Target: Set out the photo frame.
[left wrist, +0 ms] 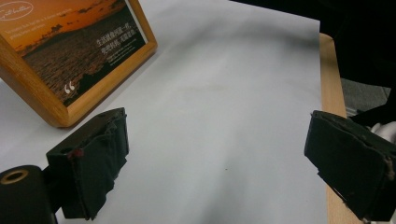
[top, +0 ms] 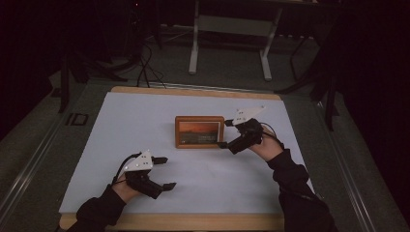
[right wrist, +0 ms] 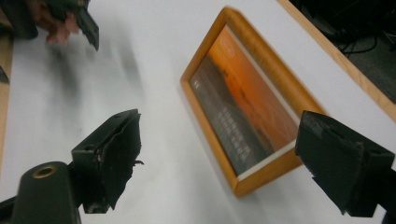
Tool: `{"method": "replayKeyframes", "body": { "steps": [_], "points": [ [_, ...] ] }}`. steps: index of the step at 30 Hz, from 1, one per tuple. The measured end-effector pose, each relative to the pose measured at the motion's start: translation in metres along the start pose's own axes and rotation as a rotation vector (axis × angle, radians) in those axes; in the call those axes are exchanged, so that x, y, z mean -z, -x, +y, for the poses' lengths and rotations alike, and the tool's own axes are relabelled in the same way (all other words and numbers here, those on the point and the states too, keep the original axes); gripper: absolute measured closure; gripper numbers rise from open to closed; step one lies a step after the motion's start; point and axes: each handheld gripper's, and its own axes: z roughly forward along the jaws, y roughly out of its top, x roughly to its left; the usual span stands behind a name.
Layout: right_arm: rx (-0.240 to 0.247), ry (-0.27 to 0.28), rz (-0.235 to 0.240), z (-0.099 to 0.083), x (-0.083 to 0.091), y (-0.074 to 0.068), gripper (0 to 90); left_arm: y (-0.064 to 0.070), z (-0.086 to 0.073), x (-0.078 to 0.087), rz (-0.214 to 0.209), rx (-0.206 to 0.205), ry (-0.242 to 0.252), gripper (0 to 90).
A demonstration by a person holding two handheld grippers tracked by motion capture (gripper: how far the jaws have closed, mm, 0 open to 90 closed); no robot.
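Observation:
A wooden picture frame (top: pixel 199 131) with an orange sunset print stands upright near the middle of the white mat (top: pixel 145 121). My right gripper (top: pixel 226 134) hovers just off the frame's right edge, jaws wide open and empty. In the right gripper view the frame (right wrist: pixel 247 116) lies ahead between the two black fingers (right wrist: pixel 114 154). My left gripper (top: pixel 164 172) is open near the front left of the mat, well short of the frame. Its own view has the frame's corner (left wrist: pixel 70 56) at upper left beyond its jaws.
The mat covers a wooden table whose edge (top: pixel 193 221) runs along the front. A white table stand (top: pixel 232 34) and cables sit on the dark floor beyond. The left hand's gripper (right wrist: pixel 70 18) appears far off in the right gripper view.

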Motion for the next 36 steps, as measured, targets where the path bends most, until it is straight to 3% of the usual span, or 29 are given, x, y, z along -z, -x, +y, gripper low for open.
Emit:
{"method": "replayKeyframes", "body": {
  "steps": [18,28,36],
  "points": [
    [-0.039,0.000,0.038,-0.054,-0.017,-0.039,14.0,0.001,0.000,0.000,-0.002,-0.003,-0.003,7.0],
    [-0.097,0.042,0.024,-0.084,-0.017,-0.054,14.1,0.002,0.000,-0.001,-0.008,-0.006,-0.010,7.0],
    [-0.108,0.046,0.011,-0.101,-0.014,-0.065,14.1,0.002,0.000,-0.001,-0.011,-0.007,-0.009,7.0]
  ]
}}
